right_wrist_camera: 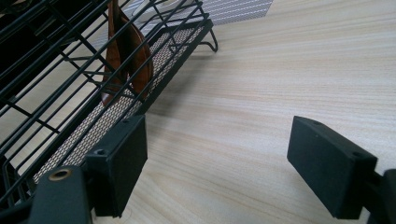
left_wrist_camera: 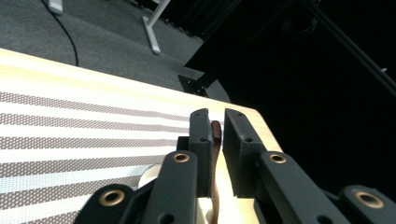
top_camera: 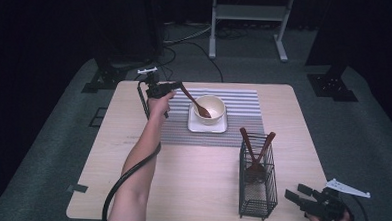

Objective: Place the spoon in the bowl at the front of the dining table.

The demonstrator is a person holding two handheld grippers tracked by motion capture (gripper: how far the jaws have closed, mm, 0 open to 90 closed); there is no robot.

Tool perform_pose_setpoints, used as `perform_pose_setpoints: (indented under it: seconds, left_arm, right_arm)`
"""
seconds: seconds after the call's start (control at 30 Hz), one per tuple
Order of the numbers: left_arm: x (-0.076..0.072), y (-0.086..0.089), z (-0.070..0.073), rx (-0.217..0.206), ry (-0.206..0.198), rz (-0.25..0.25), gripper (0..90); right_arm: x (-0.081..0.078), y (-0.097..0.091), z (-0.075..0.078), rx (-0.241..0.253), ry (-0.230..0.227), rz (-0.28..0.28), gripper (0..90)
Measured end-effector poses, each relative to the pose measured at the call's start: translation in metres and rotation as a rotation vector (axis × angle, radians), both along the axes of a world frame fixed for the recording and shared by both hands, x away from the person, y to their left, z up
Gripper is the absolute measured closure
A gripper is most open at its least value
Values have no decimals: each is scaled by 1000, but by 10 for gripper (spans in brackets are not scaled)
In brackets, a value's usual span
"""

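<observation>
A brown wooden spoon (top_camera: 197, 104) slants down into a cream bowl (top_camera: 215, 106), its scoop end inside the bowl. The bowl stands on a white square plate (top_camera: 193, 125) on a striped placemat (top_camera: 244, 102). My left gripper (top_camera: 177, 85) is left of the bowl, shut on the spoon's handle end. In the left gripper view the handle (left_wrist_camera: 215, 135) runs between the narrow jaws of that gripper (left_wrist_camera: 217, 121). My right gripper (top_camera: 295, 192) rests open at the table's near right corner. Its jaws (right_wrist_camera: 215, 154) stand wide over bare wood.
A tall black wire basket (top_camera: 258, 193) stands near the front right, with wooden utensils (top_camera: 255, 148) upright in it; it lies just left of my right gripper (right_wrist_camera: 163, 51). A white frame stands on the floor beyond the table.
</observation>
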State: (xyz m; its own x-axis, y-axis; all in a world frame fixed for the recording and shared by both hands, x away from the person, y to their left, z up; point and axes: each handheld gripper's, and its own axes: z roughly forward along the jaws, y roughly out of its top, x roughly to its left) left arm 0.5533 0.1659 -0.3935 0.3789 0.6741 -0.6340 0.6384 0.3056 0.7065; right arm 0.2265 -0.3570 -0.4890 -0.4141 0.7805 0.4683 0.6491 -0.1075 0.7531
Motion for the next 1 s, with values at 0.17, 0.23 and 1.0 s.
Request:
perform_pose_setpoints:
  seconds: [0.17,0.23,1.0]
  left_arm:
    - [0,1,-4,23,10,-13,753]
    - [0,1,-5,39,13,-18,742]
    - [-12,12,-4,113,7,-51,458]
  right_arm:
    - [0,0,0,0,0,0,189]
    - [0,0,0,-1,0,1,189]
    - [3,4,1,-14,-1,5,189]
